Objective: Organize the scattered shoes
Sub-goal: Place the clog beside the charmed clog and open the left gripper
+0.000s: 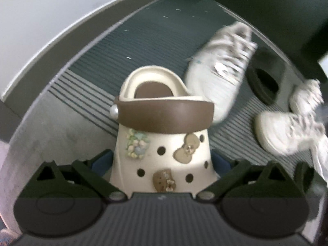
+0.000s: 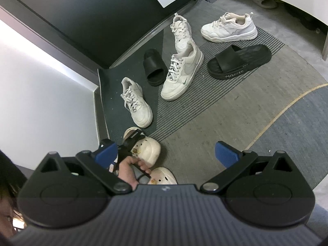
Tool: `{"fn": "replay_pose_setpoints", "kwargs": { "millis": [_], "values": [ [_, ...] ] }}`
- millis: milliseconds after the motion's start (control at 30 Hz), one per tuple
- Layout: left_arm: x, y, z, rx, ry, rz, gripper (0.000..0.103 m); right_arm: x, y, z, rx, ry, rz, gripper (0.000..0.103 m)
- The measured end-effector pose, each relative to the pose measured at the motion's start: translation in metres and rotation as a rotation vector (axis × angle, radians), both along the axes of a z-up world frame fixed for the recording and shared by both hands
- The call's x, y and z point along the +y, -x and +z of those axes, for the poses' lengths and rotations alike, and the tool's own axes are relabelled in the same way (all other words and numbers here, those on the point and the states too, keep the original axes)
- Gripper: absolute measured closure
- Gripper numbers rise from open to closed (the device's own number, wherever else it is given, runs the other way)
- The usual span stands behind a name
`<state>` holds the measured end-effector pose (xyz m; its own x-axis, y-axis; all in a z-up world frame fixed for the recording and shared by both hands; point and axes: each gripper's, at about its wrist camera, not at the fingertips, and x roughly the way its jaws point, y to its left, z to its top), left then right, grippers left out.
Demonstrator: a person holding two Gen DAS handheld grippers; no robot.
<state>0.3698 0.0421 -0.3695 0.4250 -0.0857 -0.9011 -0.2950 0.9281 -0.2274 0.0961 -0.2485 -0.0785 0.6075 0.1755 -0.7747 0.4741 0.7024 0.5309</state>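
My right gripper (image 2: pixel 173 153) has a ribbed dark grey body, black linkage arms on silver pivot screws, and blue finger pads (image 2: pixel 226 153). My left gripper (image 1: pixel 163 160) looks identical.

A ribbed dark mat (image 2: pixel 205 106) on grey carpet (image 2: pixel 225 135) carries white sneakers (image 2: pixel 182 73) and black slides (image 2: pixel 239 61).

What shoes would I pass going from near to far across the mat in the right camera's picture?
Cream clog in the left tool → lone white sneaker → grey-swoosh sneaker → small black slide → chunky white sneaker.
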Motion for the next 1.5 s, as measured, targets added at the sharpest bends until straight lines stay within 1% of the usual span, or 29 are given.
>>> {"fn": "replay_pose_setpoints", "kwargs": {
  "millis": [133,233,333,433,533,600,667,733,800,867,900,933,967,1000,1067,1233,1333,1400,1467,1500],
  "values": [
    [-0.021,0.026,0.000,0.022,0.018,-0.035,0.003,0.000,0.001,0.001,-0.006,-0.002,0.001,0.000],
    [-0.041,0.049,0.001,0.003,-0.005,-0.103,0.003,0.000,0.001,0.001,-0.007,-0.006,0.005,0.000],
    [-0.055,0.060,-0.003,0.032,-0.002,-0.156,0.003,-0.001,0.002,0.001,-0.008,-0.005,0.006,0.000],
    [-0.073,0.072,-0.008,0.057,0.005,-0.229,0.003,-0.003,0.002,0.001,-0.007,-0.005,0.002,0.000],
    [-0.085,0.083,-0.015,0.060,-0.006,-0.291,0.003,-0.004,0.002,0.001,-0.006,-0.007,-0.002,0.000],
    [-0.090,0.087,-0.021,0.071,-0.020,-0.320,0.003,-0.004,0.002,0.001,-0.007,-0.009,0.000,0.000],
    [-0.093,0.092,-0.035,0.077,-0.043,-0.364,0.001,-0.001,0.002,0.001,-0.010,-0.008,0.001,0.000],
    [-0.094,0.095,-0.035,0.059,-0.062,-0.391,0.001,-0.002,0.003,0.003,-0.017,-0.004,0.002,0.000],
    [-0.094,0.093,-0.035,0.079,-0.062,-0.396,0.002,-0.003,0.004,0.004,-0.021,-0.003,-0.004,0.000],
    [-0.094,0.091,-0.028,0.105,-0.063,-0.418,0.006,-0.006,0.006,0.006,-0.034,-0.011,-0.012,0.000],
    [-0.094,0.092,-0.023,0.108,-0.062,-0.431,0.006,-0.008,0.007,0.008,-0.042,-0.017,-0.017,0.000],
    [-0.095,0.095,-0.013,0.087,-0.066,-0.463,0.006,-0.009,0.008,0.009,-0.050,-0.023,-0.022,0.000],
    [-0.097,0.099,-0.003,0.067,-0.069,-0.508,0.006,-0.011,0.009,0.010,-0.058,-0.030,-0.027,0.000],
    [-0.098,0.101,0.002,0.062,-0.067,-0.531,0.006,-0.013,0.011,0.011,-0.065,-0.035,-0.031,0.000],
    [-0.100,0.107,0.025,0.059,-0.074,-0.614,0.006,-0.019,0.018,0.013,-0.086,-0.061,-0.049,0.000],
    [-0.095,0.104,0.080,0.064,-0.031,-0.707,0.005,-0.029,0.031,0.020,-0.135,-0.115,-0.081,0.000],
    [-0.089,0.108,0.140,0.035,-0.053,-0.758,0.002,-0.035,0.039,0.023,-0.161,-0.142,-0.100,0.000],
    [-0.091,0.112,0.160,0.000,-0.069,-0.801,0.002,-0.036,0.042,0.025,-0.172,-0.149,-0.109,0.000],
    [-0.085,0.118,0.197,-0.076,-0.127,-0.855,0.002,-0.037,0.045,0.027,-0.184,-0.157,-0.118,0.000],
    [-0.081,0.121,0.213,-0.101,-0.147,-0.861,0.002,-0.038,0.047,0.028,-0.190,-0.161,-0.122,0.000]
  ]
}}
